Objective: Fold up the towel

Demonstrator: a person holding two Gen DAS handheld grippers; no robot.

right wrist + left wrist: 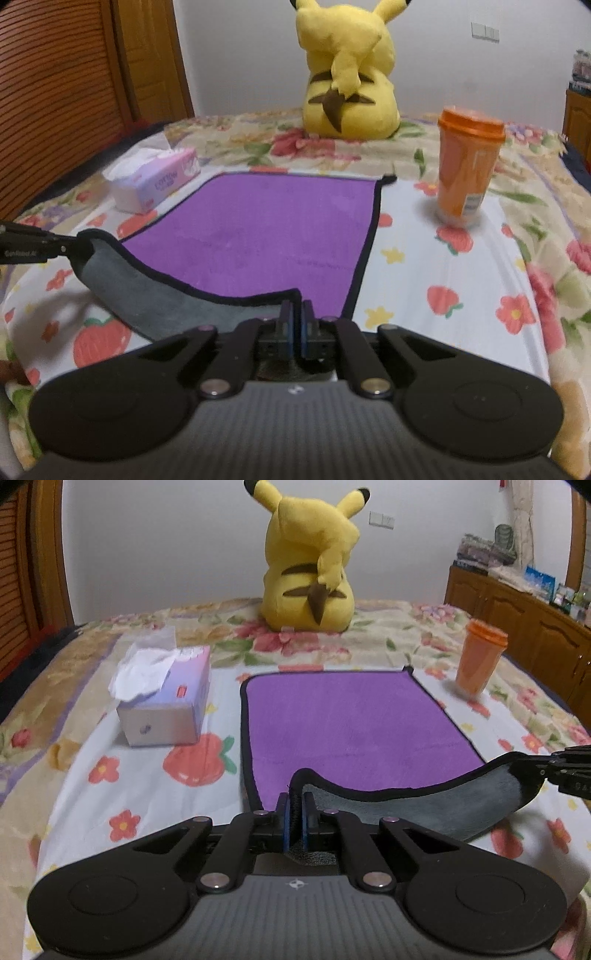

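A purple towel (343, 720) with a black hem and a grey underside lies flat on the flowered bedsheet; it also shows in the right wrist view (266, 236). My left gripper (295, 805) is shut on the towel's near left corner, lifted a little off the bed. My right gripper (296, 314) is shut on the near right corner. The near edge sags between them and shows its grey underside (443, 805). The right gripper shows at the right edge of the left wrist view (554, 771). The left gripper shows at the left edge of the right wrist view (48, 245).
A tissue box (166, 705) stands left of the towel, also in the right wrist view (155, 181). An orange lidded cup (465, 170) stands right of it. A yellow plush toy (310, 561) sits behind. A wooden cabinet (517, 616) lines the right wall.
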